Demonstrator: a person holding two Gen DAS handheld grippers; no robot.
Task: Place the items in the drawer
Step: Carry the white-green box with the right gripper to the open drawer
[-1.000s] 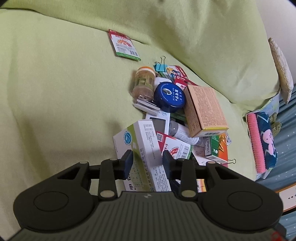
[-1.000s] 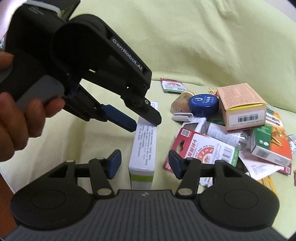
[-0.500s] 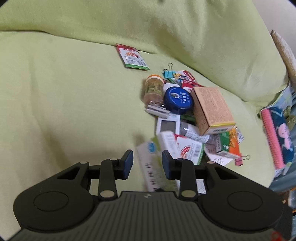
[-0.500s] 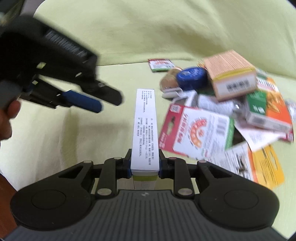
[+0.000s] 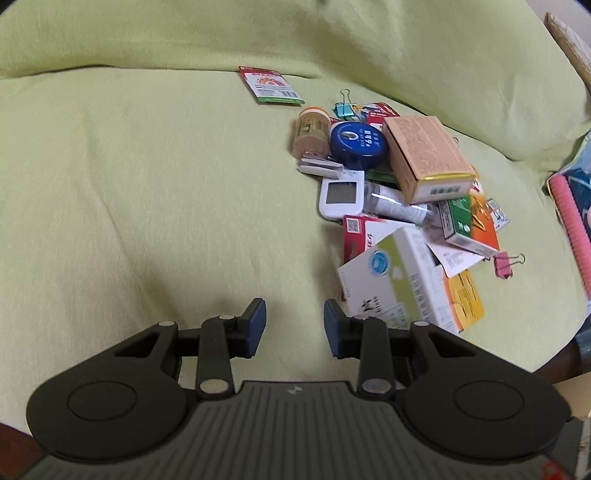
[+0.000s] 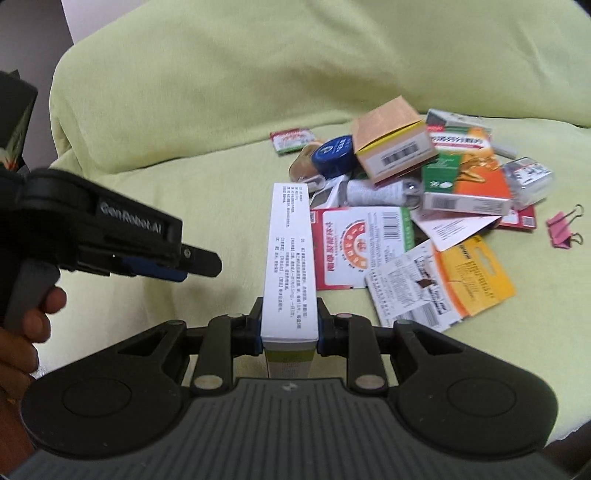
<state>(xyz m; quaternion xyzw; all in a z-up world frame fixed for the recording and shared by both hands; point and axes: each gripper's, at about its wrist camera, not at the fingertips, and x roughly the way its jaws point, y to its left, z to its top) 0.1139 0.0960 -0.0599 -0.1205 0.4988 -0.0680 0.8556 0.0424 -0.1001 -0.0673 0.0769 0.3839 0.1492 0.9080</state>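
My right gripper (image 6: 289, 326) is shut on a long white and green medicine box (image 6: 290, 254), held on edge and lifted over the green cover. The same box (image 5: 391, 284) shows at the right of the left wrist view. My left gripper (image 5: 294, 325) is open with nothing between its fingers, hovering over bare cover left of the box; it also appears at the left of the right wrist view (image 6: 195, 264). A pile of items lies behind: a tan carton (image 5: 424, 155), a blue round tin (image 5: 358, 142), a red card (image 6: 354, 247). No drawer is in view.
A green cloth (image 5: 147, 184) covers the cushioned surface, with a raised back (image 5: 295, 33) behind the pile. A pink binder clip (image 6: 563, 227) lies at the right. A pink and blue object (image 5: 570, 221) sits off the right edge. A hand (image 6: 26, 332) holds the left gripper.
The right gripper closed on the white and green box and lifted it. The left gripper let the box go and drew back to the left, staying open.
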